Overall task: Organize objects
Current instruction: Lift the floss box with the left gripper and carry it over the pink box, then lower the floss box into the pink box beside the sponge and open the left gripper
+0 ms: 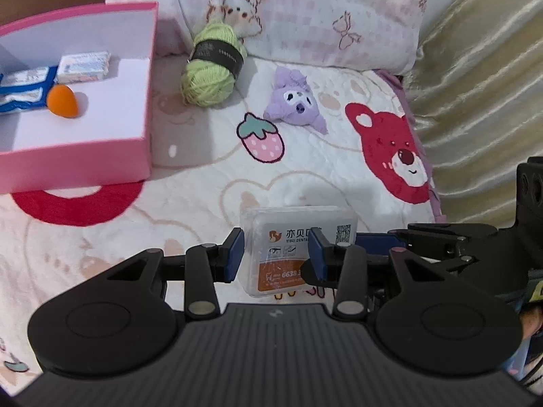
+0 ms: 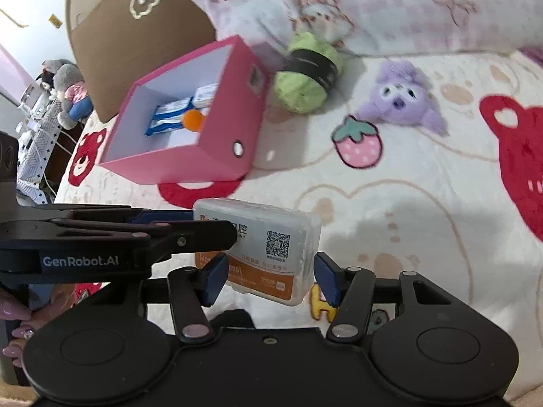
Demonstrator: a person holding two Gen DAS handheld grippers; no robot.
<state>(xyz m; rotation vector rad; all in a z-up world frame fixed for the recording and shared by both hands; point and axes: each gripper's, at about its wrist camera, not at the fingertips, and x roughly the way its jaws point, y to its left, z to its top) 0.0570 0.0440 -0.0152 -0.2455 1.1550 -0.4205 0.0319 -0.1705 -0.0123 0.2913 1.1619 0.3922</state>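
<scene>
Left wrist view: the left gripper (image 1: 276, 254) stands nearly closed on a clear case (image 1: 288, 237) with an orange label. One blue pad lies at the case's left edge and the other on its labelled face. The case hangs above the bed cover (image 1: 203, 203), which shows its shadow. In the right wrist view the left gripper reaches in from the left and clamps the case's left end, with one finger behind it and one in front. The right gripper (image 2: 269, 281) is about half open with the case's lower part between its pads. Its left pad overlaps the label and its right pad sits just at the case's right edge; whether they press on it I cannot tell. A hand (image 2: 17, 325) with painted nails grips the left tool's handle. Further back on the left an open pink box (image 1: 74, 166) rests on the cover. It holds white and blue packets (image 1: 85, 66) and a small orange ball (image 1: 62, 101). Just right of the box lies green yarn (image 1: 212, 68), leaning on a pillow (image 1: 339, 17). A purple plush (image 1: 298, 98) lies near the yarn, to its right.
</scene>
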